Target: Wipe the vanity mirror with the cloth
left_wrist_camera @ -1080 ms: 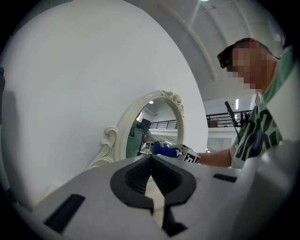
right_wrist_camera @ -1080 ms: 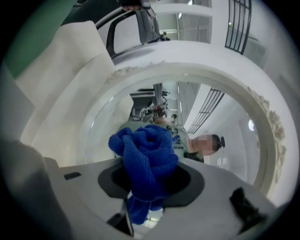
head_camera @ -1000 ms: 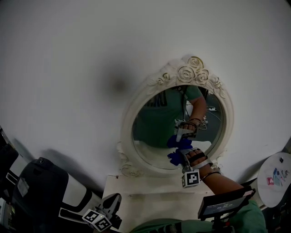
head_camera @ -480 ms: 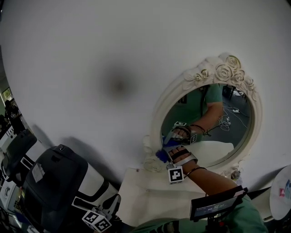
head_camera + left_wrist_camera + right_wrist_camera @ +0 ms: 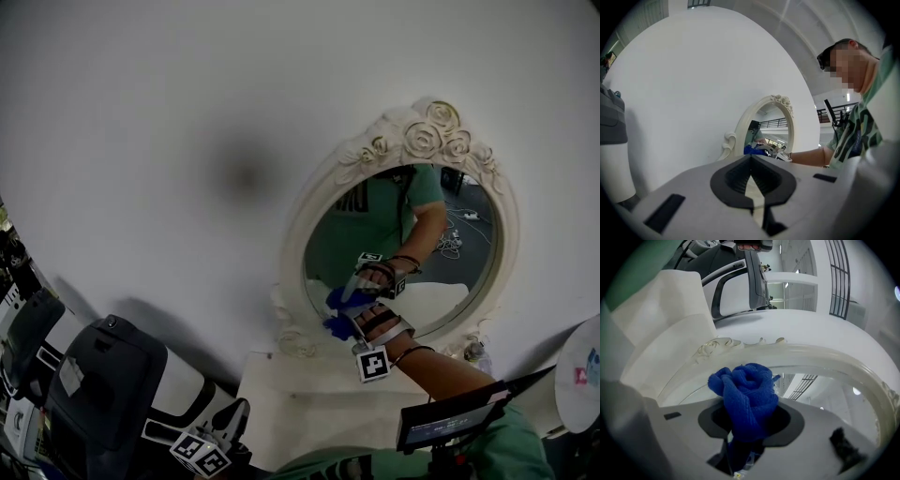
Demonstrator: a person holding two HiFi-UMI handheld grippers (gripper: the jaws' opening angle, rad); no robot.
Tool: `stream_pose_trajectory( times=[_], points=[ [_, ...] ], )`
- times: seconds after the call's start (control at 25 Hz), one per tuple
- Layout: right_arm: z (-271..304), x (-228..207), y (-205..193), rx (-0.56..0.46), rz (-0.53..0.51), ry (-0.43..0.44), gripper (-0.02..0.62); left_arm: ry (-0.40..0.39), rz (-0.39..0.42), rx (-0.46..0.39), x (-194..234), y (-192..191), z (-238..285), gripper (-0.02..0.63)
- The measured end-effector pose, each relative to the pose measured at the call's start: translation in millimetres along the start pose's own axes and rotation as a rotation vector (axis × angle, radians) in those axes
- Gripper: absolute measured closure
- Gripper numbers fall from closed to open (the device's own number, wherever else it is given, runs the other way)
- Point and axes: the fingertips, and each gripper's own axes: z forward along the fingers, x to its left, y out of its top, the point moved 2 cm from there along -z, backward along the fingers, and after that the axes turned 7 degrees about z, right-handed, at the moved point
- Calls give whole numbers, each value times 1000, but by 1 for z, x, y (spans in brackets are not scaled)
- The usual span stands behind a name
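The oval vanity mirror with its white rose-carved frame [image 5: 427,127] stands against the white wall. My right gripper [image 5: 343,319] is shut on a bunched blue cloth [image 5: 337,325], which presses on the lower left of the glass, where its reflection shows. In the right gripper view the cloth [image 5: 747,397] bulges out of the gripper [image 5: 750,427] against the glass [image 5: 820,390], just under the frame [image 5: 811,357]. My left gripper [image 5: 220,441] hangs low at the bottom edge, away from the mirror. In its own view the left gripper [image 5: 751,180] is shut on nothing, and the mirror frame [image 5: 740,131] and cloth [image 5: 752,150] lie ahead.
The mirror rests on a white vanity top [image 5: 291,403]. A dark grey and white machine [image 5: 103,384] stands at the lower left. A small screen on a mount [image 5: 450,422] sits by my chest, and a round white object [image 5: 581,375] is at the right edge.
The right gripper has carried the cloth from the lower middle of the glass toward its lower left. The head view swung sideways and back. The left gripper stayed low.
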Motion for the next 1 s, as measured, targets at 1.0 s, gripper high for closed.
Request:
stream_pose_trajectory(
  times=[1.0],
  points=[
    [-146,51,-250,455,87,62,445,-290,-19,32,-84,-20,125,598]
  ],
)
